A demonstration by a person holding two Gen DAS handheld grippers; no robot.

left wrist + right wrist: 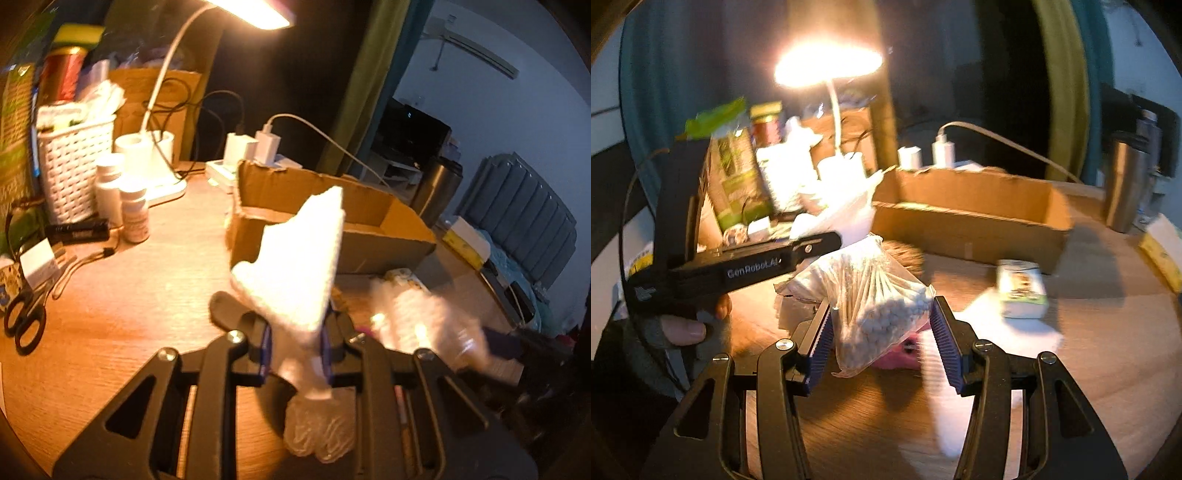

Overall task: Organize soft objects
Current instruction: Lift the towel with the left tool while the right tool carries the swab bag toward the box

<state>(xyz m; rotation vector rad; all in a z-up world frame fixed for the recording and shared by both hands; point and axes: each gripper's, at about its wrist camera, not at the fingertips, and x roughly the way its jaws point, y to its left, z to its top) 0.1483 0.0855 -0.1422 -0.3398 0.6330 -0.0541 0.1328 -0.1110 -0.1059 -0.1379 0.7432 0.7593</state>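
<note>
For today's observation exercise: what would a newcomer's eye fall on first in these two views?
First, the glaring desk lamp at the back of the wooden table. Next, the white folded cloth pinched in the left gripper, raised before the open cardboard box. Then the clear bag of cotton swabs between the right gripper's open fingers.

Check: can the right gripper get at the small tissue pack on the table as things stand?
Probably not yet. The right gripper has its jaws around the cotton swab bag; the tissue pack lies unobstructed on the table to its right, so release first.
</note>
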